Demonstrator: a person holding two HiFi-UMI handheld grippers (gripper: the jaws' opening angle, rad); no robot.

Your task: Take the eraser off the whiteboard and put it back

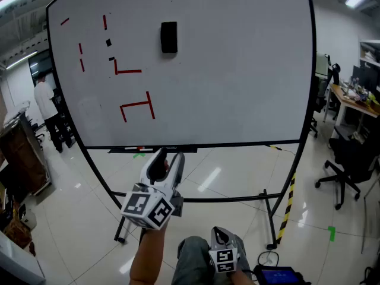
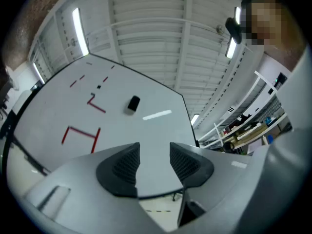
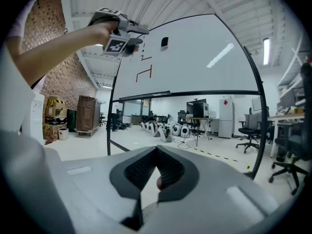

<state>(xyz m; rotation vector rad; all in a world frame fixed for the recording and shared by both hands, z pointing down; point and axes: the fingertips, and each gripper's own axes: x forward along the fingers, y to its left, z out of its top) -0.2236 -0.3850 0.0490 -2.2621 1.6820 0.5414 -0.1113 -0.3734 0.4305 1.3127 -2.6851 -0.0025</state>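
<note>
The black eraser (image 1: 169,37) clings near the whiteboard's (image 1: 237,70) top edge, so the left gripper (image 2: 152,161) points up at it, jaws apart and empty, while the right gripper (image 3: 157,155), probably unneeded, hangs low, clenched on nothing.

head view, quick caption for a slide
Left tool, jaws apart and empty, points up at the black eraser on the whiteboard; right tool held low, shut.

Whiteboard (image 1: 237,70), upright on black stand (image 1: 196,199), ahead of left gripper (image 1: 164,157). On it: black eraser (image 1: 169,37), above the gripper; red marker strokes (image 1: 138,105), up-left of it.
</note>
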